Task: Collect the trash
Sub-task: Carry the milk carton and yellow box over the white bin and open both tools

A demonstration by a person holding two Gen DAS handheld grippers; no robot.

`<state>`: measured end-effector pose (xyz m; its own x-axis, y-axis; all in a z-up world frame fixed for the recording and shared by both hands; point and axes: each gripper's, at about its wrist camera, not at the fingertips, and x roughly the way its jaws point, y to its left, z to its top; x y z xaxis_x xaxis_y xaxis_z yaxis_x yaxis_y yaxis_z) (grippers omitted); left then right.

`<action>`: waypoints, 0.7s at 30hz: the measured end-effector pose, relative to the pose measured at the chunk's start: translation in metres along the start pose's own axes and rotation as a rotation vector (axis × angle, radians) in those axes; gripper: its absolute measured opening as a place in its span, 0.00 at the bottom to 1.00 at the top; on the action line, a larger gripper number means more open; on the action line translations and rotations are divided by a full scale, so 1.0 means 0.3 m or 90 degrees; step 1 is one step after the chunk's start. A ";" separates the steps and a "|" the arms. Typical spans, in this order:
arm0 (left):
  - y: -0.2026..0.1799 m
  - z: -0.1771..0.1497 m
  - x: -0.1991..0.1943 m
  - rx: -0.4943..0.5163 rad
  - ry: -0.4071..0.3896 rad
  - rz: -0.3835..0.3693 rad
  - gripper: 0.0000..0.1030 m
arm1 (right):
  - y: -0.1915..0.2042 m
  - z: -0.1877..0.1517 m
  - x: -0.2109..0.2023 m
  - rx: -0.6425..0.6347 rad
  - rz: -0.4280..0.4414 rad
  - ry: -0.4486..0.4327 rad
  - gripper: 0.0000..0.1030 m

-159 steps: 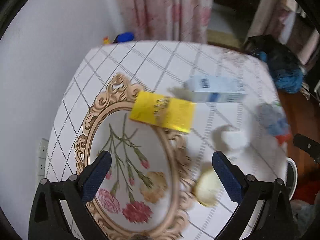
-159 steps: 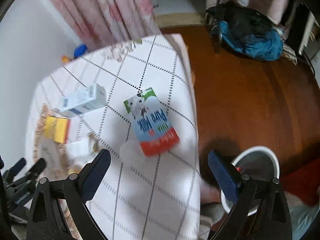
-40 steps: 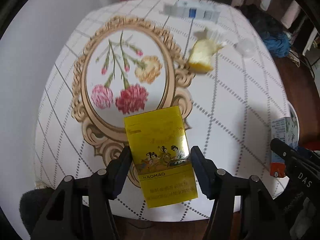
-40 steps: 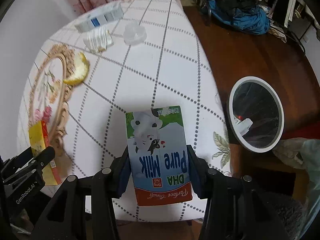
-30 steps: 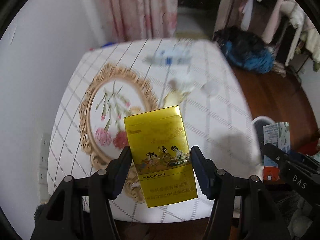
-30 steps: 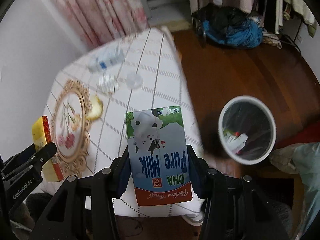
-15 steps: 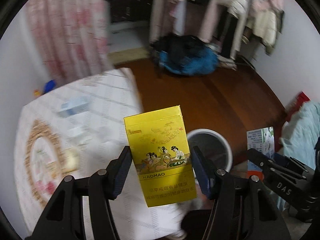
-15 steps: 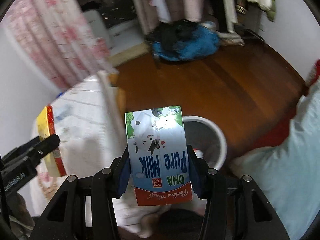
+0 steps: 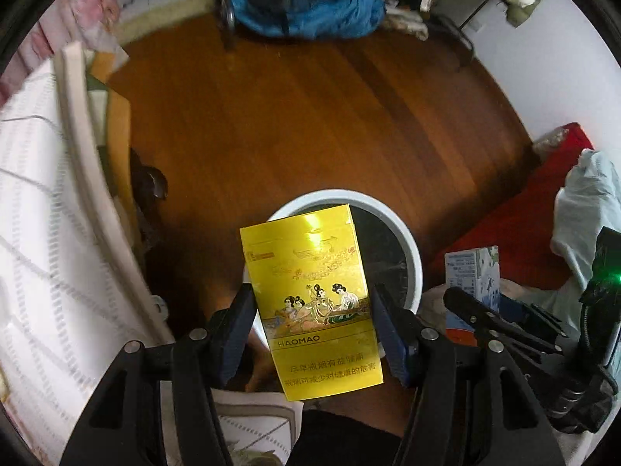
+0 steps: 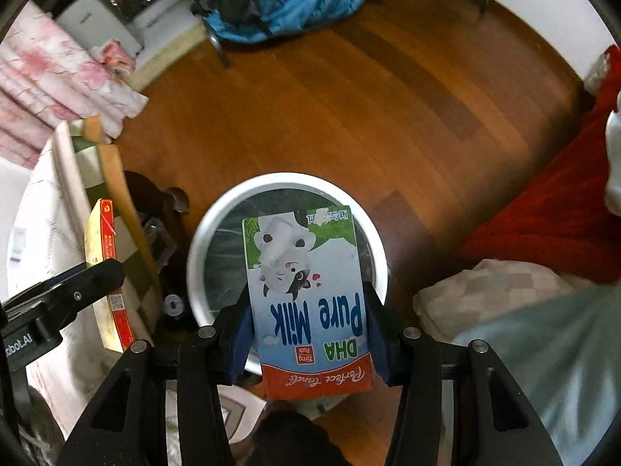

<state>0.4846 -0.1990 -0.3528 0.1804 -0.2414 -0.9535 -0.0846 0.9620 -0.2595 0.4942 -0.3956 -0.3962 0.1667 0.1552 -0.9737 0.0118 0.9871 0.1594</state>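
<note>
Left tool (image 9: 312, 320) pinching yellow pack (image 9: 312, 303), right tool (image 10: 308, 326) pinching milk carton (image 10: 306, 299); both above white bin (image 10: 202, 233), dark liner, contents unclear.

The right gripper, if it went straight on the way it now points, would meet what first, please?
Probably the trash bin: the right gripper, shut on the milk carton, points into its opening, though depth is unclear.

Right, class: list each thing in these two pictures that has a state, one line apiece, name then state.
Left gripper: shut on the yellow box.
Yellow box: held upright above the bin.
Right gripper: shut on the milk carton.
Milk carton: held over the bin, print upside down.
Bin: open, lined with a dark bag, standing on the floor.
</note>
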 end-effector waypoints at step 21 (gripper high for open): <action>0.018 -0.077 0.055 0.011 -0.024 0.172 0.99 | -0.079 -0.036 0.153 0.024 -0.047 0.069 0.98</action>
<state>0.4645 -0.2008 -0.3736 0.1907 0.0284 -0.9812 -0.1178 0.9930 0.0058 0.4910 -0.4114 -0.4465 0.0566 0.0874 -0.9946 0.0569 0.9943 0.0906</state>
